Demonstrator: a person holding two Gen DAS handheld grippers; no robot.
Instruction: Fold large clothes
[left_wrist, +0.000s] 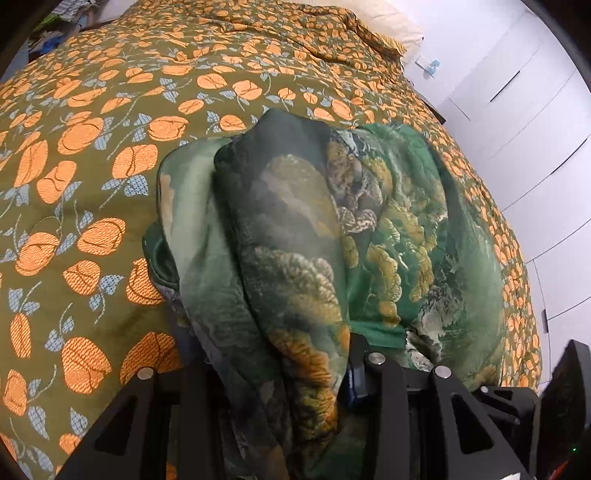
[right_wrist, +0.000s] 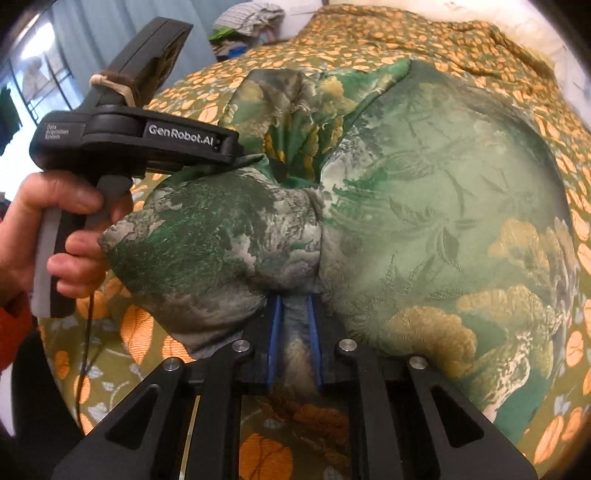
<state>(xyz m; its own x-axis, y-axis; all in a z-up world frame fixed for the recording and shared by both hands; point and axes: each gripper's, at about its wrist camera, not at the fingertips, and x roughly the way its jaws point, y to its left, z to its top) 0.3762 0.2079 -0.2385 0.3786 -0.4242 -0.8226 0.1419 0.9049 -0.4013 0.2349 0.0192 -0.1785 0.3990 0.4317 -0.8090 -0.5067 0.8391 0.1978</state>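
Note:
A large green garment (right_wrist: 424, 206) with a gold and grey landscape print lies on the bed, partly bunched. My right gripper (right_wrist: 293, 325) is shut on a fold of it, the cloth pinched between the blue pads (right_wrist: 274, 332). In the left wrist view the garment (left_wrist: 295, 229) drapes over my left gripper (left_wrist: 295, 373) and hides the fingertips; cloth runs between the jaws. The left gripper body (right_wrist: 147, 136) also shows in the right wrist view, at the garment's left edge, held by a hand.
The bed cover (left_wrist: 85, 155) is olive with orange flowers and lies under everything. White wardrobe doors (left_wrist: 517, 85) stand to the right of the bed. A pile of clothes (right_wrist: 243, 26) sits beyond the bed's far left corner.

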